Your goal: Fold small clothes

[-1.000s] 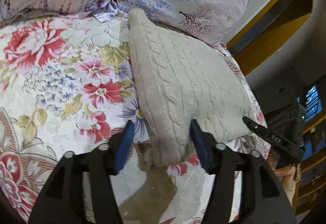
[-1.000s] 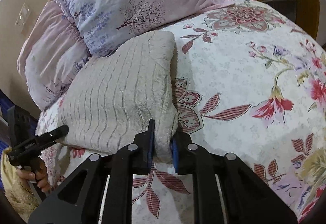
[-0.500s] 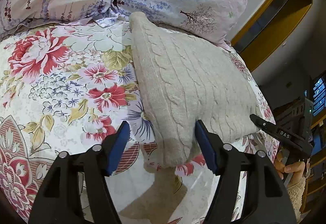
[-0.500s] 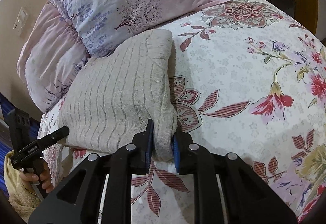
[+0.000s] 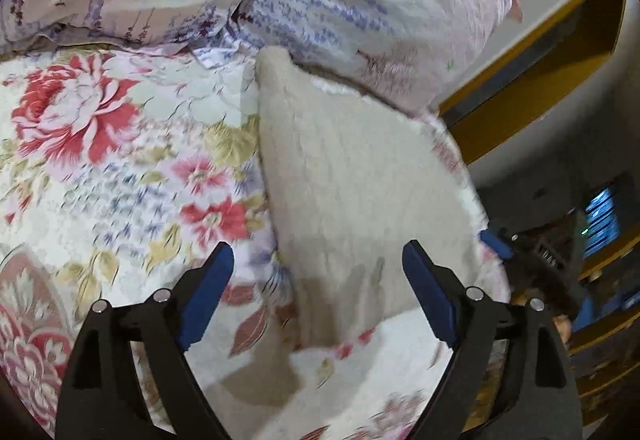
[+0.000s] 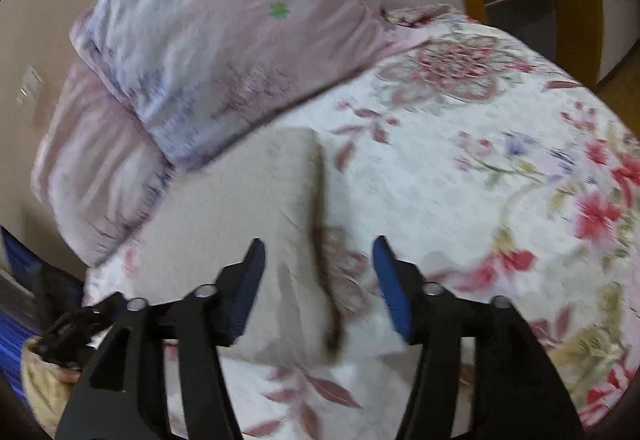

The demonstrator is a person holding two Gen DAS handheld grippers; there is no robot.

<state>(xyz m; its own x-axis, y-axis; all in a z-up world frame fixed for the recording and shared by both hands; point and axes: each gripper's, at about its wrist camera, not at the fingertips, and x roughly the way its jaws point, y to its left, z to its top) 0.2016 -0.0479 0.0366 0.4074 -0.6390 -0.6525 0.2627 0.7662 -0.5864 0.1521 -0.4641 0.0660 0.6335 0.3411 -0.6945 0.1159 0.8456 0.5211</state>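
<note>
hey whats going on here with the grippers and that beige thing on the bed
A person with a handheld gripper in each hand is folding a beige knit garment on a floral bedspread, just below two pillows. The garment lies folded flat. Both the left gripper and the right gripper are open above its near edge, gripping nothing. The frames are motion-blurred.
</note>
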